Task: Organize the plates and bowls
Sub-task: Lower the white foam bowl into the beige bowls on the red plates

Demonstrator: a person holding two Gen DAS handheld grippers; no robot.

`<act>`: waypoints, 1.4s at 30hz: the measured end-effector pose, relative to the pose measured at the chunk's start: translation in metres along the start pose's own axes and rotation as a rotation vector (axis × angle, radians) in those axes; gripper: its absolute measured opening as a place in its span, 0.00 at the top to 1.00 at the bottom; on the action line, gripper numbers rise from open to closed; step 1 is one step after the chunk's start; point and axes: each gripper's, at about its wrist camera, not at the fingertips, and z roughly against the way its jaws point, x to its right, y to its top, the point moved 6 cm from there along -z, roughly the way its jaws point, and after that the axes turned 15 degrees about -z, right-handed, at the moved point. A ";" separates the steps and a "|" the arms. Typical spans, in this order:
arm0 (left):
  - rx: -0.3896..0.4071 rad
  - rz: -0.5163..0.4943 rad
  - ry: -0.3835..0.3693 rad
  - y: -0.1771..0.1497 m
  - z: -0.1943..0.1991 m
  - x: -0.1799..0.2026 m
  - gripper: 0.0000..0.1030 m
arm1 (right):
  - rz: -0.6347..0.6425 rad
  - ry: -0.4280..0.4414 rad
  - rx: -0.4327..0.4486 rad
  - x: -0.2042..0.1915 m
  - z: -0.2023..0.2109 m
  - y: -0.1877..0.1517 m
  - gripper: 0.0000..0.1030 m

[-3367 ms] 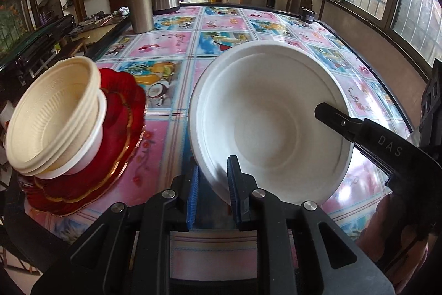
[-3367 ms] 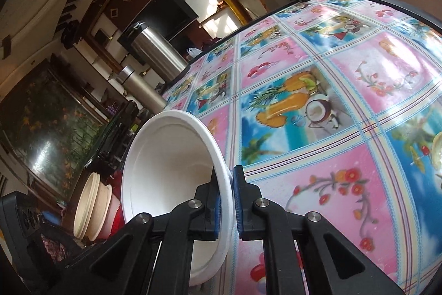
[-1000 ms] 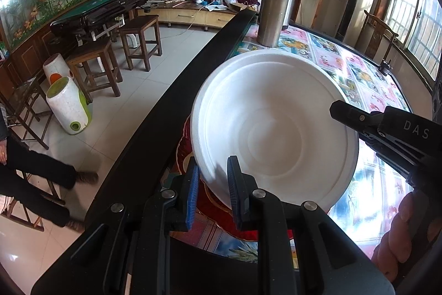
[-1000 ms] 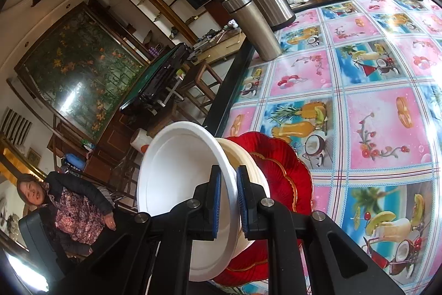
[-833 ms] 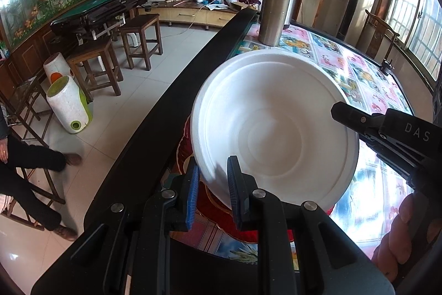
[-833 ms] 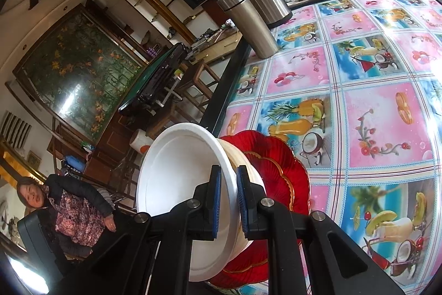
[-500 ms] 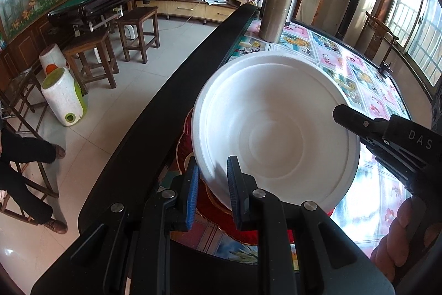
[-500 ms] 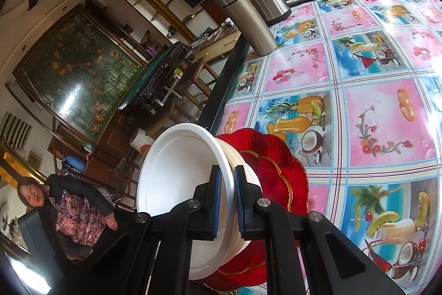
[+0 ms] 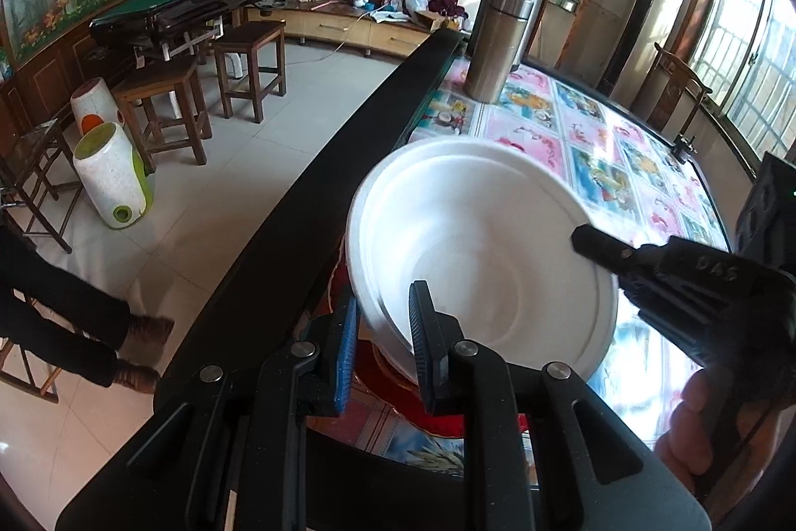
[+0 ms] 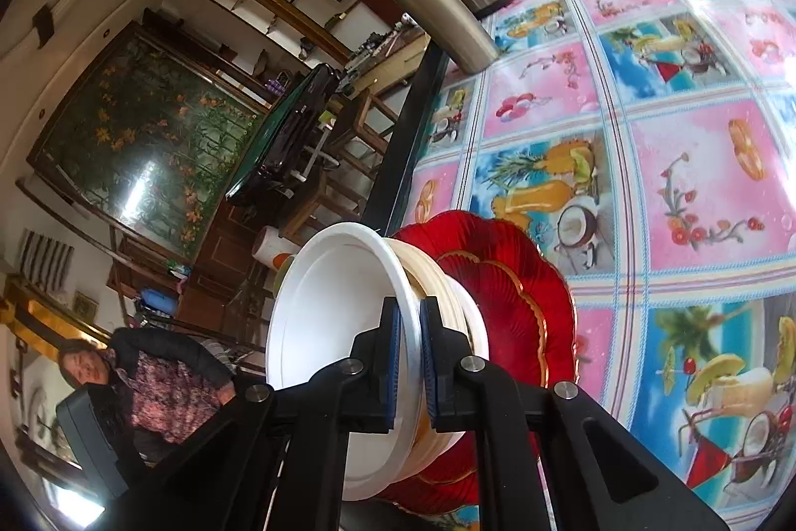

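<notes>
The white bowl (image 9: 477, 252) sits over the stack at the near-left corner of the table (image 10: 696, 162), nested into the cream bowls (image 10: 450, 282), which in turn rest on the red plates (image 10: 517, 282); from the right wrist view its rim lies close above the cream rims, though whether it is fully seated cannot be told; the right gripper (image 10: 408, 357) pinches the rim of the white bowl, jaws closed on it with the wall between the blue pads; the left gripper (image 9: 380, 332) straddles the opposite rim, but its jaws stand apart with a visible gap on the outer side, so it appears released or only loosely guiding; the stack itself looks nearly complete, plates at the bottom, bowls on top, the white bowl as the last piece in sight; no other loose plate or bowl shows on the patterned cloth in either view, only two steel flasks (image 9: 502, 28) far along the table edge; what seems left is to let go with the right gripper and draw both tools clear without tipping the stack, which stands close to the table's dark edge (image 9: 318, 202).
</notes>
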 end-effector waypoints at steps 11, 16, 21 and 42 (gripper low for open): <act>-0.029 0.004 0.006 -0.011 -0.014 0.007 0.83 | -0.021 0.011 -0.003 0.004 -0.005 -0.001 0.92; -0.026 -0.004 0.014 -0.012 -0.013 0.007 0.83 | 0.017 -0.004 0.011 0.000 -0.004 -0.003 0.93; -0.020 -0.010 0.020 -0.013 -0.013 0.009 0.83 | 0.033 -0.001 0.020 0.001 -0.004 -0.004 0.93; -0.034 0.000 0.032 -0.015 -0.019 0.006 0.83 | 0.065 -0.022 0.023 -0.004 -0.012 -0.007 0.91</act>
